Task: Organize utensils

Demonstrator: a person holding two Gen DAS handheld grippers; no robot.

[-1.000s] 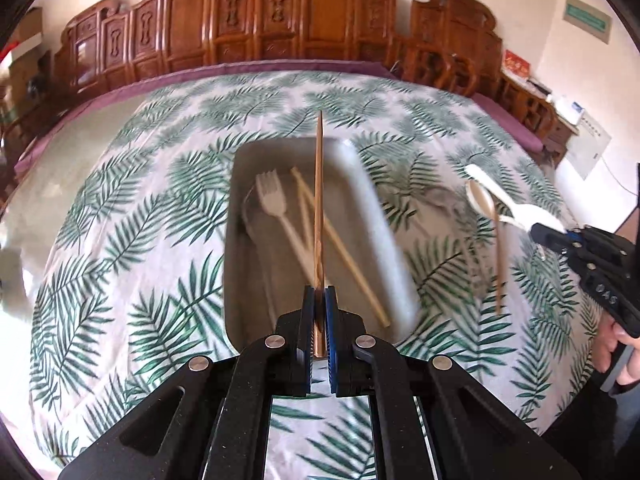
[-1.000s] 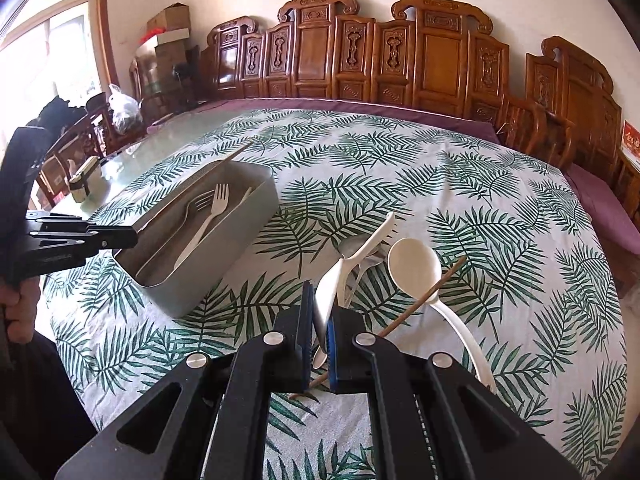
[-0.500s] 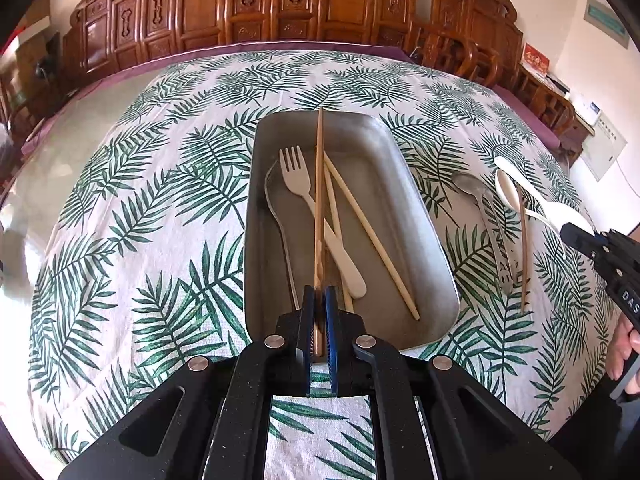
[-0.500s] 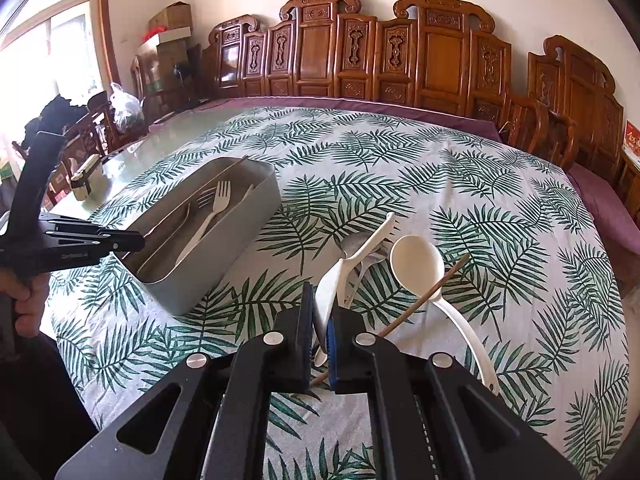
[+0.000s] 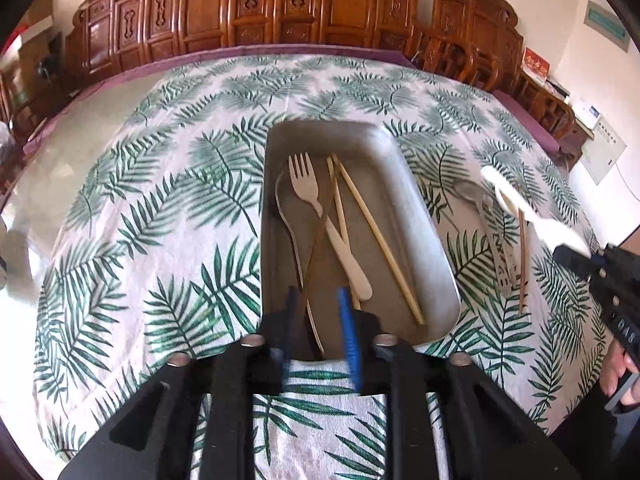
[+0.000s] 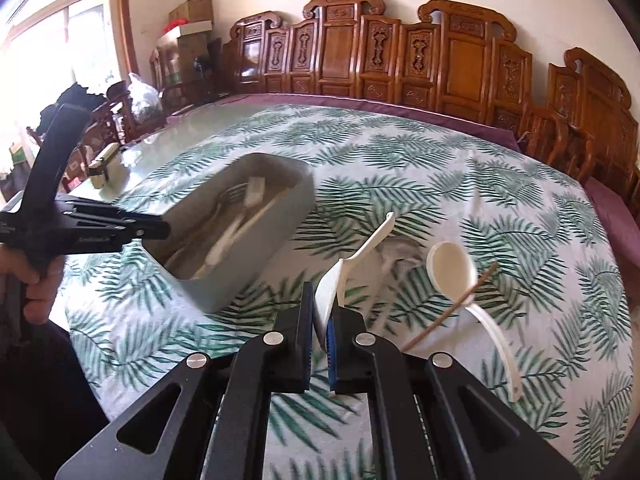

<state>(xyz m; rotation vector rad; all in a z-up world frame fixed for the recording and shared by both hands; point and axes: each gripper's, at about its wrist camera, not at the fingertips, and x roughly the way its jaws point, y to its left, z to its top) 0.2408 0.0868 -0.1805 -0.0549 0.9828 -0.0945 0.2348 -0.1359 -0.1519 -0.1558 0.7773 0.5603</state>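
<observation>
Over a worktop point(image 5: 168, 208) spread with a palm-leaf cloth, the left tongs point(image 5: 320, 320) hang at the near end of a grey metal tray point(image 5: 424, 216), their jaws opening, with a dark chopstick point(image 5: 318, 236) lying blurred in the gap between the blue pads point(image 5: 349, 328). Inside the tray lie a pale fork point(image 5: 320, 208), two lighter chopsticks point(image 5: 376, 232) and a metal spoon point(image 5: 290, 224). The right tongs point(image 6: 320, 320) are clenched on a white plastic utensil point(image 6: 352, 260), raised to the right of the tray. Farther right of the tray, a white spoon point(image 6: 456, 272) rests across a brown chopstick point(image 6: 452, 308) on the cloth.
</observation>
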